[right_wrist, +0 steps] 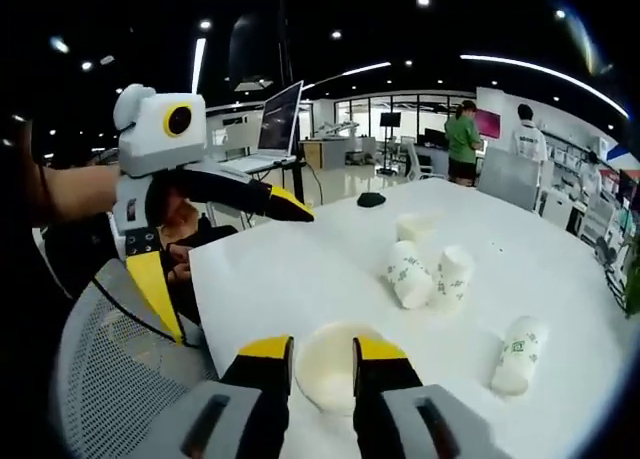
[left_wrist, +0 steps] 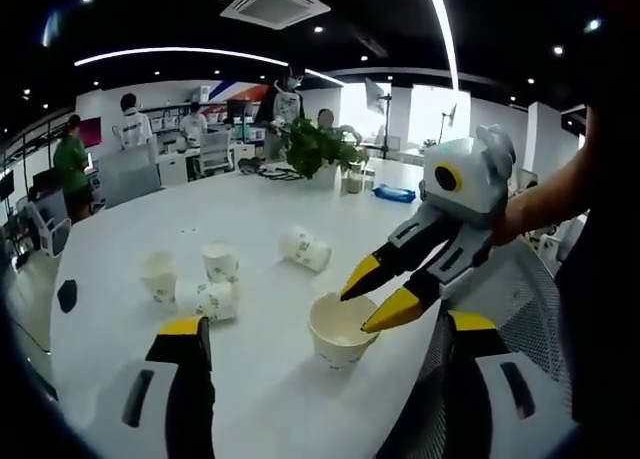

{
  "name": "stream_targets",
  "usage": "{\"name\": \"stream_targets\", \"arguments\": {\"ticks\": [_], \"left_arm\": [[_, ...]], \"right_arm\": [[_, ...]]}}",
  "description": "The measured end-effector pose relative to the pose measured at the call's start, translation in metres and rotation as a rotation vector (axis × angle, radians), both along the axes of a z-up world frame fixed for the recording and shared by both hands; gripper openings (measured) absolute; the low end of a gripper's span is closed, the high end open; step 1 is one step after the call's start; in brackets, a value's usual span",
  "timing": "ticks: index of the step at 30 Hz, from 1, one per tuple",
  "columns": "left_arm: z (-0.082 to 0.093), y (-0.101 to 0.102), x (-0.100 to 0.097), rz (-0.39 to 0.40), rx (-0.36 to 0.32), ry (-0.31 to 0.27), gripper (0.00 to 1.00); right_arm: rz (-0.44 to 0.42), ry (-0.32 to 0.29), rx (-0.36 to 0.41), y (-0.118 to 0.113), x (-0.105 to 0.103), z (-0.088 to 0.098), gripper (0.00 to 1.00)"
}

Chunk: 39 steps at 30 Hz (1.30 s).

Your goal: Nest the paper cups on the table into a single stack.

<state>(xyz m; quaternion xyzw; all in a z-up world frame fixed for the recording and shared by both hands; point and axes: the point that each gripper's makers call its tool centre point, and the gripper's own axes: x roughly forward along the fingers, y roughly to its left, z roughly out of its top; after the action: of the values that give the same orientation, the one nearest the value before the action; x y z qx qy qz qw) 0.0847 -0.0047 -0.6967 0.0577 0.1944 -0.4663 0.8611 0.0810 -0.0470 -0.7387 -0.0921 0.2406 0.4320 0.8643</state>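
An upright white paper cup (left_wrist: pixel 338 331) (right_wrist: pixel 325 367) stands near the table's edge. My right gripper (right_wrist: pixel 323 351) (left_wrist: pixel 365 307) hovers right at its rim, jaws a narrow gap apart, and looks open; I see no firm hold on the cup. My left gripper (left_wrist: pixel 328 327) (right_wrist: pixel 225 249) is wide open and holds nothing, with that cup between and beyond its jaws. Farther out are two upright cups (left_wrist: pixel 158 274) (left_wrist: pixel 220 261) and two cups lying on their sides (left_wrist: pixel 208 299) (left_wrist: pixel 305 249). The right gripper view shows the same group (right_wrist: pixel 415 226) (right_wrist: pixel 408 274) (right_wrist: pixel 452 277) and the single lying cup (right_wrist: pixel 520 354).
The white table (left_wrist: pixel 250 209) (right_wrist: pixel 300 269) is large and rounded. A small black object (left_wrist: pixel 67 294) (right_wrist: pixel 371 199) lies near its edge. A plant (left_wrist: pixel 315 144) stands at the far side. A mesh chair (right_wrist: pixel 110 369) (left_wrist: pixel 520 279) is beside me, a laptop (right_wrist: pixel 280 119) beyond. People stand far off.
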Motion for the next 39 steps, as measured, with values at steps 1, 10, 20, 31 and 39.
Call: {"name": "stream_targets", "arguments": {"ticks": [1,10,20,31,39], "left_arm": [[0.0,0.0,0.001,0.0,0.0,-0.001,0.95],[-0.008,-0.002,0.011,0.001,-0.002,0.0,0.9],[-0.011,0.008,0.034,0.029,-0.002,-0.006,0.87],[-0.02,0.013,0.068,0.056,-0.001,-0.005,0.79],[-0.032,0.017,0.098,0.086,0.006,0.0,0.71]], "right_arm": [[-0.008,-0.002,0.0,-0.002,0.001,0.0,0.23],[-0.097,-0.015,0.014,-0.026,0.004,0.005,0.32],[-0.173,-0.022,0.039,-0.049,0.007,0.004,0.47],[-0.249,-0.012,0.043,-0.075,0.006,-0.004,0.61],[-0.296,-0.008,0.085,-0.088,0.006,-0.005,0.73]]}}
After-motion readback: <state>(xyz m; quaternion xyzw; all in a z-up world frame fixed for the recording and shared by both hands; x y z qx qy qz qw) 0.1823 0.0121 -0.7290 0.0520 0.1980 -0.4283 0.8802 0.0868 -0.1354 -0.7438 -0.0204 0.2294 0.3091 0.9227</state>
